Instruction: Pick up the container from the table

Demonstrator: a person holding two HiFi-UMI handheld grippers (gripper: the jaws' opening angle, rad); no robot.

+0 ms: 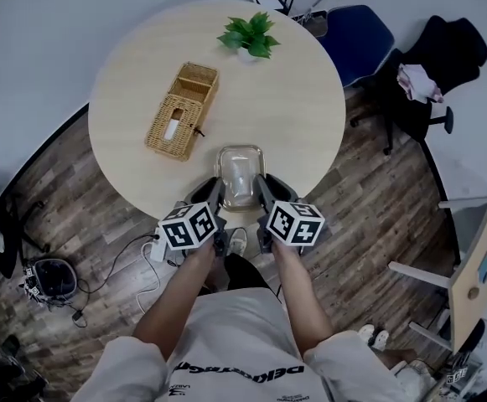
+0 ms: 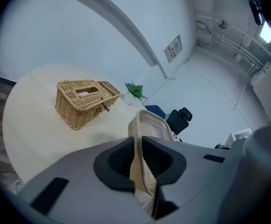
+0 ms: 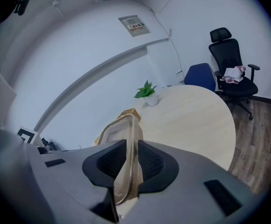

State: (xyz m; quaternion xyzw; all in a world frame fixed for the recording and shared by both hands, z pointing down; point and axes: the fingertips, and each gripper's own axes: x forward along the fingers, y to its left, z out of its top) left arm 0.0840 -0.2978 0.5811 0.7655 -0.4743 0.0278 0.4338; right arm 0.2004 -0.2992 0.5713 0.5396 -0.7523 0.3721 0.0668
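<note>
Container (image 1: pixel 240 175) at frame centre, left gripper (image 1: pixel 213 198) and right gripper (image 1: pixel 262 193) each pinching an opposite rim, above round table (image 1: pixel 310 99).

Clear glossy plastic container (image 1: pixel 240 174), rough woven wicker basket (image 1: pixel 183 111), pale matt wood-grain table (image 1: pixel 297 99), dark wood-plank floor (image 1: pixel 377 208)

Wicker basket (image 1: pixel 183 110) near a small potted plant (image 1: pixel 249 36); blue chair (image 1: pixel 358 40) beside black office chair (image 1: pixel 453 44)

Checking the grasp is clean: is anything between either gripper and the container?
Nothing visible. The left gripper and right gripper each clamp the container by its rim directly; the wicker basket and plant stand apart, farther back.
</note>
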